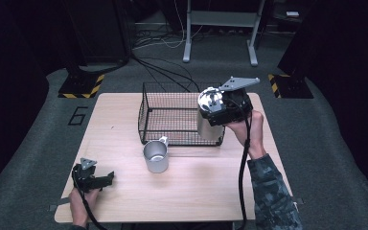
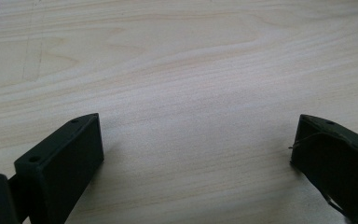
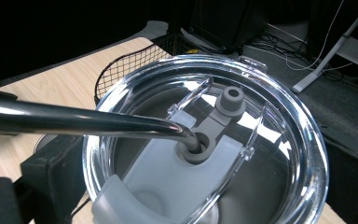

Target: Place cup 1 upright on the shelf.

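The right gripper (image 1: pixel 210 125) is holding a shiny metal tumbler (image 1: pixel 209 123) up in the air, above the near right corner of the wire basket (image 1: pixel 172 115). In the right gripper view the clear lid (image 3: pixel 279 154) sits right in front of the camera, just above the jaws, and a bent metal straw (image 3: pixel 74 120) goes down through the grey hole in the middle of it. One black jaw presses on the cup's side at the lower left; the other jaw is hidden behind the cup, so the grip looks tight around its body. The cup looks hard and smooth, so it could slip. It may be a bit heavy if there is a drink inside, but I cannot tell. The lid and straw look loose and could pop off, so it is best to hold the cup by its round side and keep it upright. The left gripper (image 1: pixel 106 178) rests low on the wooden table (image 2: pixel 177 70), well apart from the cup, with its jaws spread wide and nothing between them. A metal mug (image 1: pixel 155 156) stands on the table between the two grippers, just in front of the basket.
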`<action>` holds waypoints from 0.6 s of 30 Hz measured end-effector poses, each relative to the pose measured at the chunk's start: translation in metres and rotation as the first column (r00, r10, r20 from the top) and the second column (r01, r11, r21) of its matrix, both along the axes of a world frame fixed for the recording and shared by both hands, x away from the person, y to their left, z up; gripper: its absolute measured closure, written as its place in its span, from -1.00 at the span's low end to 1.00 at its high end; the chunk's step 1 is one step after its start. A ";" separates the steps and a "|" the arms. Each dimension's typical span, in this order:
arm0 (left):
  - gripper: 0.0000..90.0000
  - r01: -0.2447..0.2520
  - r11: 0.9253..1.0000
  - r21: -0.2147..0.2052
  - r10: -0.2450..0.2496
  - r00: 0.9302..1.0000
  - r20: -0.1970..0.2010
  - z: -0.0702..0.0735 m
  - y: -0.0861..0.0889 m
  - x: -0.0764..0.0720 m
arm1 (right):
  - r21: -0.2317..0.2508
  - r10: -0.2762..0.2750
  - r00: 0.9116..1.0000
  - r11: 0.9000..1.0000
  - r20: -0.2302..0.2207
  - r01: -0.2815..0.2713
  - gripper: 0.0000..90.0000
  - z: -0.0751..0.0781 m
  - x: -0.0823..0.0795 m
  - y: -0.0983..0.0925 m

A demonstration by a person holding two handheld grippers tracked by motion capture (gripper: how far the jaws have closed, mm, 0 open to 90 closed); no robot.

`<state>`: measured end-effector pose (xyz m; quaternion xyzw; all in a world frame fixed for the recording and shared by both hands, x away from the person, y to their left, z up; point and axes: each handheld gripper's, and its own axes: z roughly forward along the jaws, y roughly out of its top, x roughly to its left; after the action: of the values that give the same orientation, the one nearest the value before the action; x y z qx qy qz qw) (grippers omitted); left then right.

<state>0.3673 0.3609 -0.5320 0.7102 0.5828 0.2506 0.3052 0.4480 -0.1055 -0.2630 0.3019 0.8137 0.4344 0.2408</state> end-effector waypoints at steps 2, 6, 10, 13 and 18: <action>-0.96 0.000 1.000 0.000 0.000 1.000 0.000 0.000 0.000 0.000 | 0.000 -0.004 1.000 1.000 -0.009 0.004 -0.93 0.001 0.002 0.002; -0.96 0.000 1.000 0.000 0.000 1.000 0.000 0.000 0.000 0.000 | -0.002 -0.004 1.000 1.000 -0.012 0.004 -0.93 0.001 0.009 0.003; -0.96 0.000 1.000 0.000 0.000 1.000 0.000 0.000 0.000 0.000 | -0.001 -0.013 1.000 1.000 -0.020 0.013 -0.93 0.001 0.015 0.004; -0.96 0.000 1.000 0.000 0.000 1.000 0.000 0.000 0.000 0.000 | -0.002 -0.020 0.999 1.000 -0.028 0.020 -0.93 0.001 0.021 0.005; -0.96 0.001 1.000 0.000 -0.001 1.000 0.000 0.000 0.000 0.000 | -0.001 -0.025 0.999 1.000 -0.034 0.025 -0.93 0.001 0.029 0.007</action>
<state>0.3674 0.3610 -0.5320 0.7104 0.5827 0.2505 0.3050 0.4769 -0.0986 -0.2617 0.3193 0.8140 0.4259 0.2326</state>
